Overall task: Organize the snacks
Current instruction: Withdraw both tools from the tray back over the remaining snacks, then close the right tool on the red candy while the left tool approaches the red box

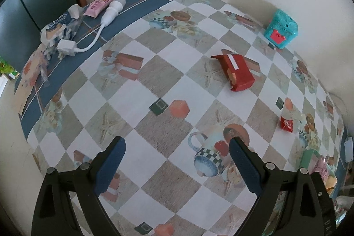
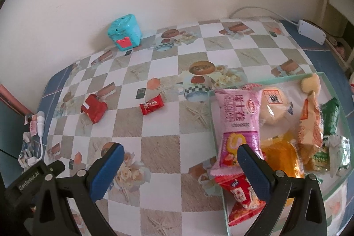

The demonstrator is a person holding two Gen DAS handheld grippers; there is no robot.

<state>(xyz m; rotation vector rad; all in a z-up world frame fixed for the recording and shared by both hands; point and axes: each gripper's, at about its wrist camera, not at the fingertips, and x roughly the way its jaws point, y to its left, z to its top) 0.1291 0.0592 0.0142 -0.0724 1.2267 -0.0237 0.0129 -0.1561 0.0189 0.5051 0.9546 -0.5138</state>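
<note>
Scanning from the left, I see the red foil-wrapped rectangular snack pack (image 2: 94, 110) and the small red twist-wrapped candy (image 2: 152, 107) lying loose on the checked tablecloth (image 2: 154, 147), apart from each other and outside the clear glass tray (image 2: 336, 187) at the right, where the other snacks are gathered, the long pink wafer packet (image 2: 237, 123) overhanging its near rim. Both probably belong there too. My left gripper (image 1: 177, 164) tilts steeply down over bare cloth, jaws wide, empty; my right gripper (image 2: 180, 169) is likewise wide and empty, angled down beside the tray.

- Left gripper (image 1: 177, 166): jaws wide apart, nothing between them, above tablecloth (image 1: 159, 72).
- Red packet (image 1: 237, 72): lying flat, near teal box (image 1: 281, 31).
- Small red candy (image 1: 287, 124): right side.
</note>
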